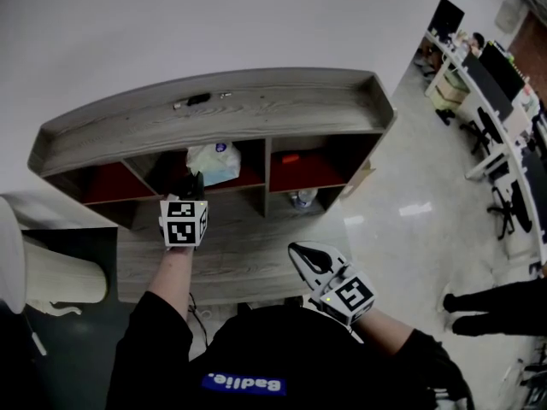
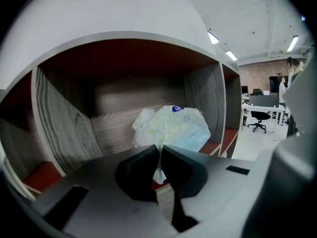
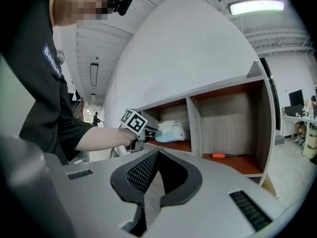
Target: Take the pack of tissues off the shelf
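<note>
Open-plan office space, with a pale glossy floor and distant desks, filled the right edge of the head view. At that view's upper centre, the pack of tissues (image 1: 214, 162) sat in the middle compartment of the wooden shelf (image 1: 256, 114), on its red floor. It looked light, soft and crinkly in slick plastic wrap, and would likely crush or slip. The gathered end seam seemed the surest hold. The left gripper (image 2: 160, 150) had its fingers (image 2: 138, 170) pinching that thin seam flap. Lower right, well apart, the right gripper (image 1: 309, 256) held its fingers (image 3: 138, 175) pressed together on nothing. An orange-handled tool (image 3: 220, 155) lay in the compartment to the right. The pack's rear was hidden, its print was too small to read, and the small dark things (image 1: 198, 100) on the shelf top could not be identified.
</note>
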`<state>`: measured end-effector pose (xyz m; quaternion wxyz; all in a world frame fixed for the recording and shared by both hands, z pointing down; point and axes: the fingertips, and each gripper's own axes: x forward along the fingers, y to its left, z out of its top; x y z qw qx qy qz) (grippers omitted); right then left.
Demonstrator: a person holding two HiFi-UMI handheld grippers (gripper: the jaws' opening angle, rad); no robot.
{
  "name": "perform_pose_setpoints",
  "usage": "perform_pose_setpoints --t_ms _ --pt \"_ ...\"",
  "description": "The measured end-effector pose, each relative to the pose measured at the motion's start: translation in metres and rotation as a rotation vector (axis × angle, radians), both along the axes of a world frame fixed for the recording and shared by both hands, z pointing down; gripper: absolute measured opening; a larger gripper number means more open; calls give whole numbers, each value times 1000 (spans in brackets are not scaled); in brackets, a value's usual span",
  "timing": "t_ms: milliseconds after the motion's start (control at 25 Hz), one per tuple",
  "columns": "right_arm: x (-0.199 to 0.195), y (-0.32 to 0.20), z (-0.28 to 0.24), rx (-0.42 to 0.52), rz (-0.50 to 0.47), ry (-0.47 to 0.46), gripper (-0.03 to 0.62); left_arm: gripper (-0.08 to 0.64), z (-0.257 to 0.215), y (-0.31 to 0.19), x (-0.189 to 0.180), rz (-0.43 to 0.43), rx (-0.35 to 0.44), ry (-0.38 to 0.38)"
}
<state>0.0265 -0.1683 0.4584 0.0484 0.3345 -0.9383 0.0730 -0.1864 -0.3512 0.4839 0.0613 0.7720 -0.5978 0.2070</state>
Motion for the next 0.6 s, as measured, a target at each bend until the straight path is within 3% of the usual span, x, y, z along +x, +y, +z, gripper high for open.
perform_pose_setpoints --t_ms 600 --pt "-4 3 -2 9 -11 -10 29 15 -28 61 24 62 57 60"
